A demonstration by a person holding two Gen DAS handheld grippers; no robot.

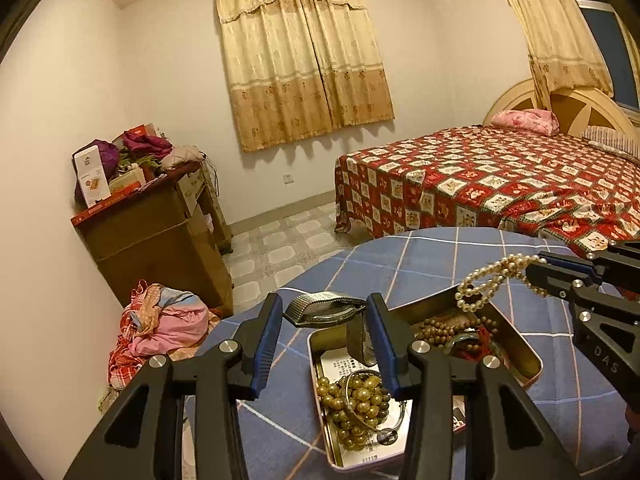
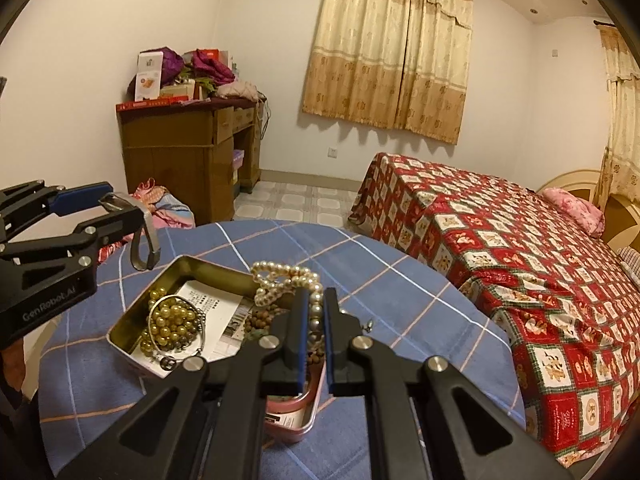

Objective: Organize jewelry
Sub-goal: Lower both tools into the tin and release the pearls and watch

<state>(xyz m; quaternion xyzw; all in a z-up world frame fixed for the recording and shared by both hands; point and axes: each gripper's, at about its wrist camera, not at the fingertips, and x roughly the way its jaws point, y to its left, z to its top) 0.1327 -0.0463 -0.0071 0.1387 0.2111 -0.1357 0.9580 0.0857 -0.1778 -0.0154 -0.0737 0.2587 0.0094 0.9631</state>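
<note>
While a watch (image 1: 326, 312) is held in the half-open left gripper (image 1: 324, 344), pearls (image 2: 288, 284) pinched by the nearly closed right gripper (image 2: 316, 344) are best lowered slowly into the tin (image 2: 132, 320).

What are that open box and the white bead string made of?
The box looks like thin metal, tin probably: shiny gold inner walls that reflect the beads. The white bead string, pinched in the right gripper, looks like pearls, real or imitation: creamy, glossy, round.

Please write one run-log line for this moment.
left gripper: wide, around watch | right gripper: shut on pearl necklace | above tin
</note>
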